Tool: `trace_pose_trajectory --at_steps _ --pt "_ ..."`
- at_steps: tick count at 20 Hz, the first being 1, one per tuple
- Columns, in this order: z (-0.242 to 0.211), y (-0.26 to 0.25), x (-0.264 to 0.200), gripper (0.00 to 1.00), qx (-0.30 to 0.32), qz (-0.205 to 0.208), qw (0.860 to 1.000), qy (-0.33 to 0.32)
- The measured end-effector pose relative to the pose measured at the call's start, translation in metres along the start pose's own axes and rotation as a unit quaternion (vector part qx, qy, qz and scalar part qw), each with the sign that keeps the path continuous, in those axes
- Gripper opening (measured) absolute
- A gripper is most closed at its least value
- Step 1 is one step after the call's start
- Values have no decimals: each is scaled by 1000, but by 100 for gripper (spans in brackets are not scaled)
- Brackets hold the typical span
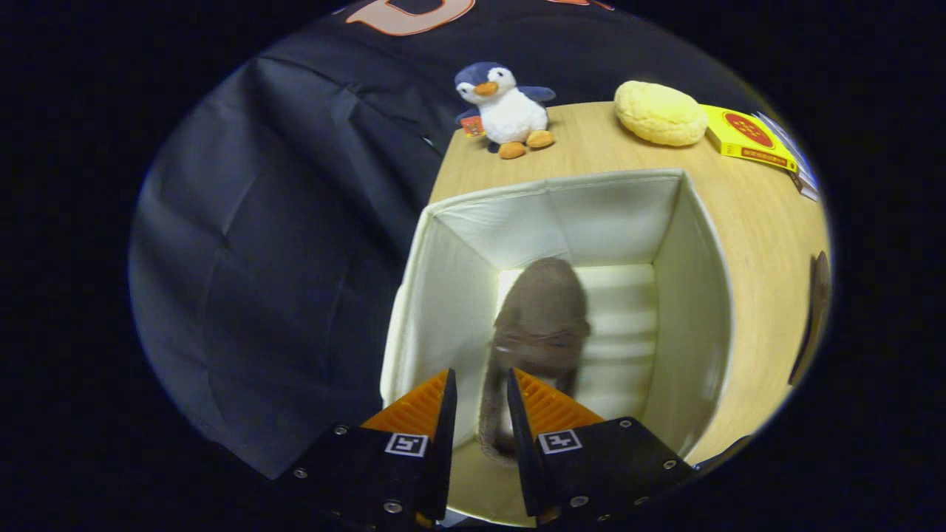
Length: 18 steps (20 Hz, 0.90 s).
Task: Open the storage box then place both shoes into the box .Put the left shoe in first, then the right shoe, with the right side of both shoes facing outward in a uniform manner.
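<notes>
While the open cream fabric storage box [695,295] is standing on the wooden table [768,244], a brown shoe [539,325] is being held by the gripper [480,403], its fingers closed narrowly on the shoe's heel end, so that the toe is hanging down inside the box. Beyond the box, a plush penguin [506,107] is being seen, then a yellow cushion [660,113], then a yellow book [746,137]. A second brown shoe [813,310] is lying at the far right.
</notes>
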State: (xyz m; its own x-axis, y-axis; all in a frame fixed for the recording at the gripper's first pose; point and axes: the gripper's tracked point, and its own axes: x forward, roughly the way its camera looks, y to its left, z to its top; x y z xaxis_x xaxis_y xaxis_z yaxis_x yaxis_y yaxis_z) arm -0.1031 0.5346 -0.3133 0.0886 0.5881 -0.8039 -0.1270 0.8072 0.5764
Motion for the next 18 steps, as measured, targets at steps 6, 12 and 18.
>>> trace_pose_trajectory --at_steps 6,12,18 --pt "23 6 -52 60 -29 58 996 -61" --pt "50 -38 -126 92 -53 65 987 -137" --pt "48 -146 -179 98 -42 16 986 -162"
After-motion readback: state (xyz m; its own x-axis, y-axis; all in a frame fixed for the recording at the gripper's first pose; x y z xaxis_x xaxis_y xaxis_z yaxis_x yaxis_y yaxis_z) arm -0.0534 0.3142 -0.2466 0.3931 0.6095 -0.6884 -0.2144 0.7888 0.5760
